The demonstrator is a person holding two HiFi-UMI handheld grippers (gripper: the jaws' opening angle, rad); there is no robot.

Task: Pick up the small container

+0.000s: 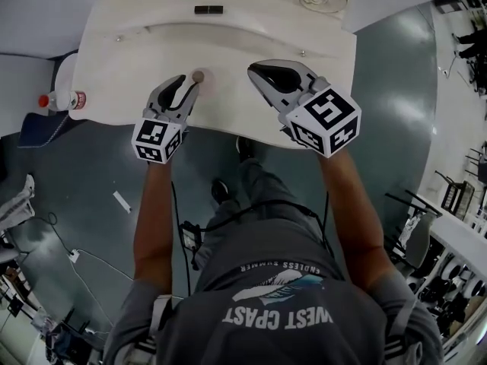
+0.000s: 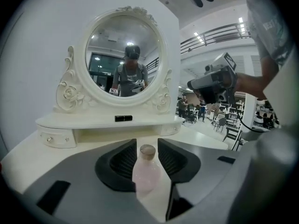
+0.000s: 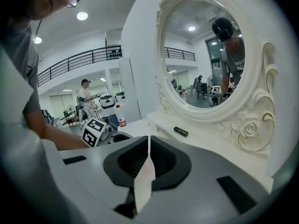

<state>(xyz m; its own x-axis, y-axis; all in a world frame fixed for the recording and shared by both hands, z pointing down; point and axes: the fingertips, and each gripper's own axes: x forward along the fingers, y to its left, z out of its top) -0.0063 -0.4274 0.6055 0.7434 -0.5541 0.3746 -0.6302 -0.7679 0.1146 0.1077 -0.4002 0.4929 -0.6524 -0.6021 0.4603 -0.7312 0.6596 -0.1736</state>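
Straddling the small bottle [image 2: 146,171], my left gripper [image 2: 148,147] has its jaws apart; I'd squeeze gently, low on its belly. My right gripper [image 3: 148,143], at three o'clock, is closed and empty.

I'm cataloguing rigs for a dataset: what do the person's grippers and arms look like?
The left gripper and right gripper are light grey shells with black ribbed pads. Each bears a white cube with black square markers: left cube, right cube. A black cable runs by the waist. The person wears a grey short-sleeved T-shirt.
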